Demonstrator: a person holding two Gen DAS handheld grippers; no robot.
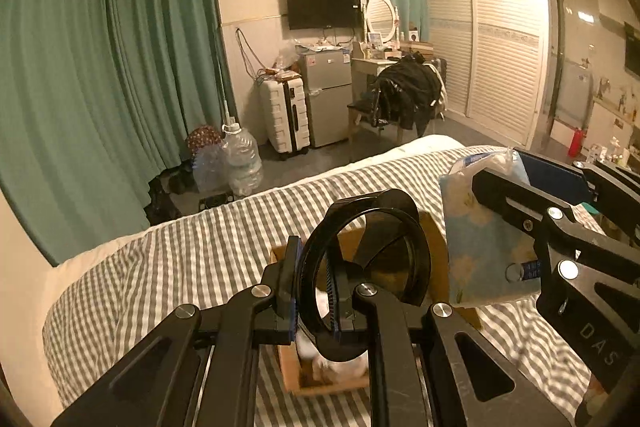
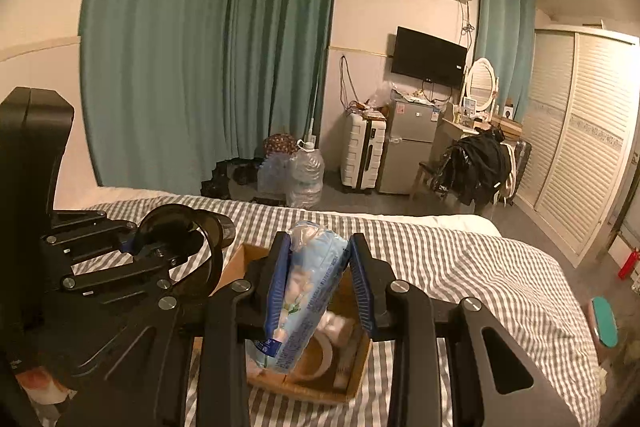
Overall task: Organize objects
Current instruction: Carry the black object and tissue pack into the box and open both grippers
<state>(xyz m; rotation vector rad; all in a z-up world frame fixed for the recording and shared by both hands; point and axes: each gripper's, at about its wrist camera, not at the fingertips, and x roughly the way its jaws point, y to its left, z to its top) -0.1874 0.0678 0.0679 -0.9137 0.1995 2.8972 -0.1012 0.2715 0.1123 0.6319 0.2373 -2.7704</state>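
Grey-white striped bedcover (image 2: 460,263); teal curtains (image 2: 208,47); pale blue flowered packet (image 2: 308,291); brown cardboard box (image 2: 352,383).

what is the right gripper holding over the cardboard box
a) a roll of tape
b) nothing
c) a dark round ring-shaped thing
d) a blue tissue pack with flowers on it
d: the right gripper has its blue pads pressed on both sides of the blue tissue pack, held above the cardboard box; the dark ring-shaped thing is in the left gripper.

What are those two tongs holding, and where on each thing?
Left tongs pinch a black ring-shaped holder by its rim; right tongs squeeze a blue tissue pack across its sides.
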